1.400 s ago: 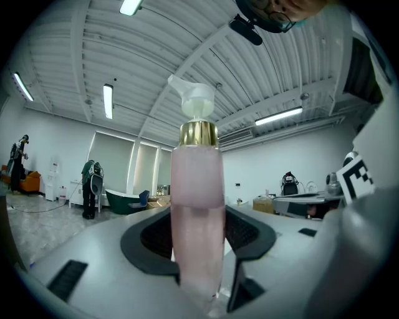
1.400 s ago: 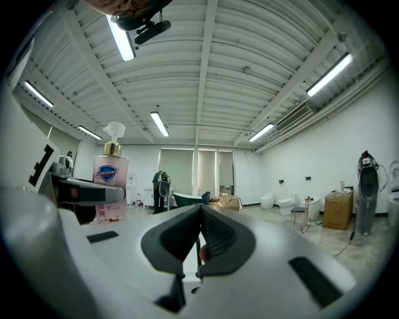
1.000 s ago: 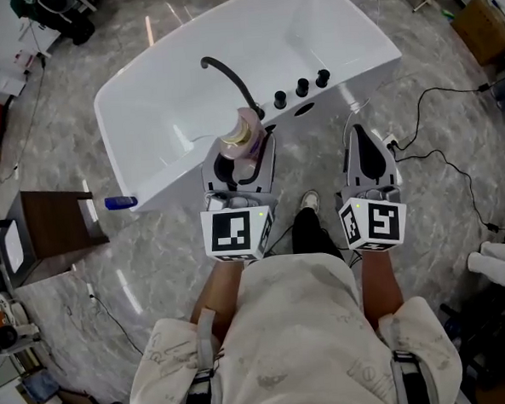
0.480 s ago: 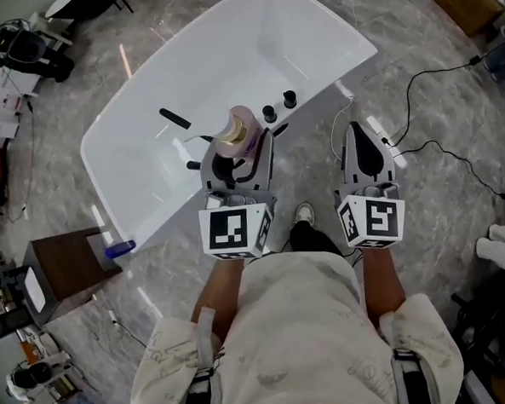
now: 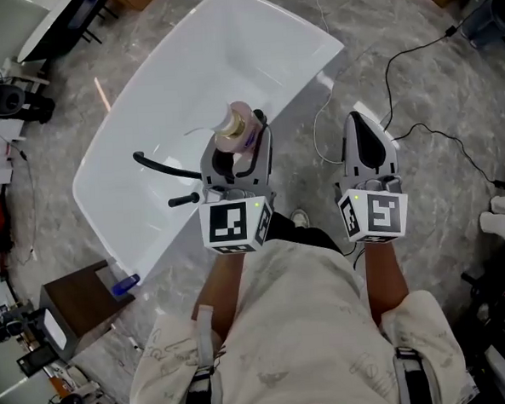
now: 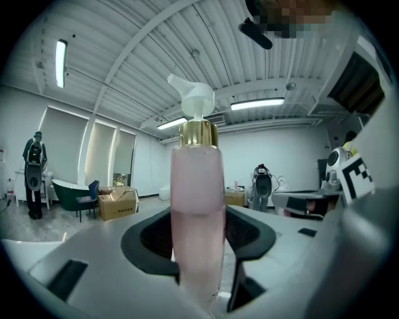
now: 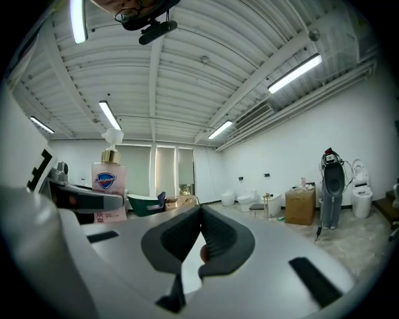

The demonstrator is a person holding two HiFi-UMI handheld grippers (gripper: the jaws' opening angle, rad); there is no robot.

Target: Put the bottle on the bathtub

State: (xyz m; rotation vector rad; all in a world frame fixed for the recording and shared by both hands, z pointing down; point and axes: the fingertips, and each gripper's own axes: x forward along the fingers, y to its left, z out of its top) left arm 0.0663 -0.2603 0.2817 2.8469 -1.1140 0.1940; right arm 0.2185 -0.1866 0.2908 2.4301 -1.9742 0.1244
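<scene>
Since the earlier head view, the bathtub [image 5: 226,53] has been swung toward the upper left of the frame. The black faucet [image 5: 161,167] is now seen to the left of the left gripper [image 5: 237,151], not above it. The right gripper [image 5: 361,129] is kept beside it, over the floor. The pink bottle [image 5: 234,126] is held upright in the left gripper, and it seems to be over the near rim of the tub.

It is judged that the bottle could be tipped over, or slid into the tub, if it is let go on the smooth round rim. It is tall, and it is pinched low down. The faucet is close by and could be bumped.

From the left gripper view, the fingers [image 6: 149,240] are seen spread fairly wide and pressed on the lower part of the bottle from both sides.

From the right gripper view, the fingers [image 7: 177,240] are seen pressed together, and nothing is held. The bottle is seen at the left of that frame, apart from them.
</scene>
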